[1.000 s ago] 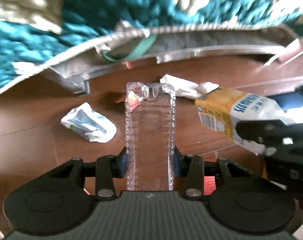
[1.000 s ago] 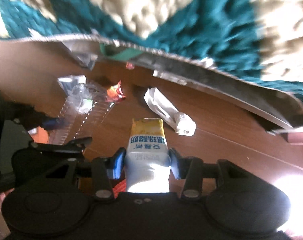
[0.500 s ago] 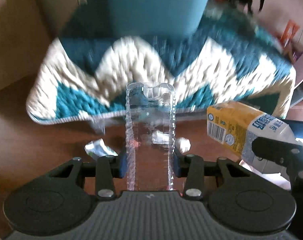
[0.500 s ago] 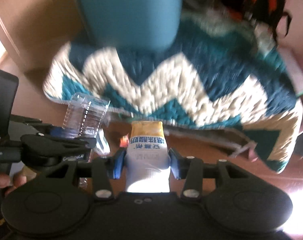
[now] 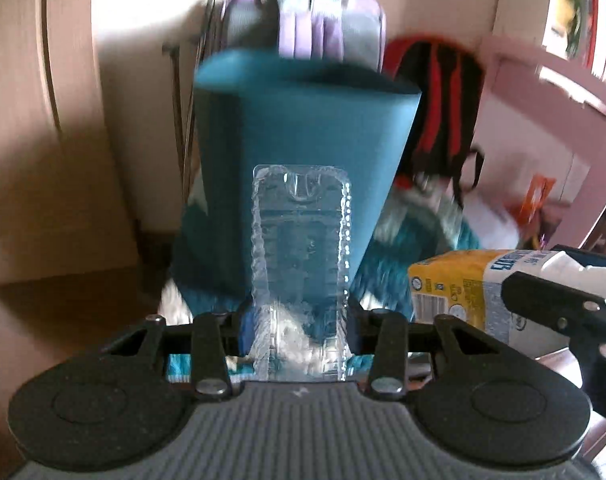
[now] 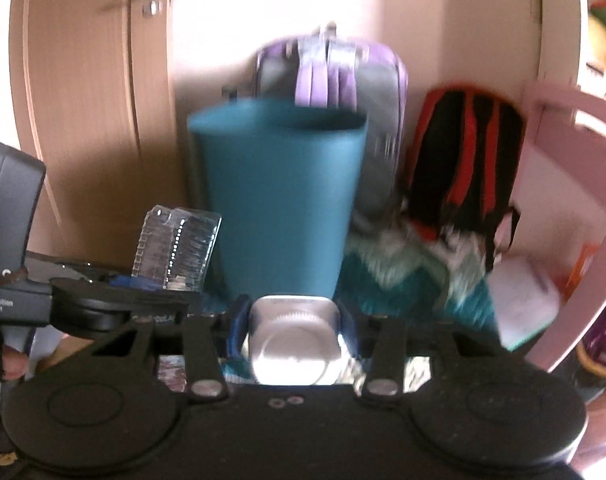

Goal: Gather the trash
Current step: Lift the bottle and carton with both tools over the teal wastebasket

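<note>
My left gripper (image 5: 299,328) is shut on a clear plastic blister pack (image 5: 301,264) that stands up between the fingers. My right gripper (image 6: 293,330) is shut on a yellow and white milk carton (image 6: 293,340), seen end-on with its cap toward the camera; its side shows in the left wrist view (image 5: 483,284). A tall teal trash bin (image 5: 303,140) stands straight ahead of both grippers, open at the top, also in the right wrist view (image 6: 279,200). The blister pack shows at the left in the right wrist view (image 6: 177,252).
A purple and grey backpack (image 6: 335,72) sits behind the bin, a black and red backpack (image 6: 463,152) to its right. A teal and white zigzag rug (image 6: 403,280) lies under the bin. A wooden wardrobe (image 6: 83,100) is at left, pink furniture (image 6: 563,180) at right.
Both grippers have lifted and tilted up from the wooden floor with their items. The view has swung from floor litter and rug to the teal bin standing ahead.
</note>
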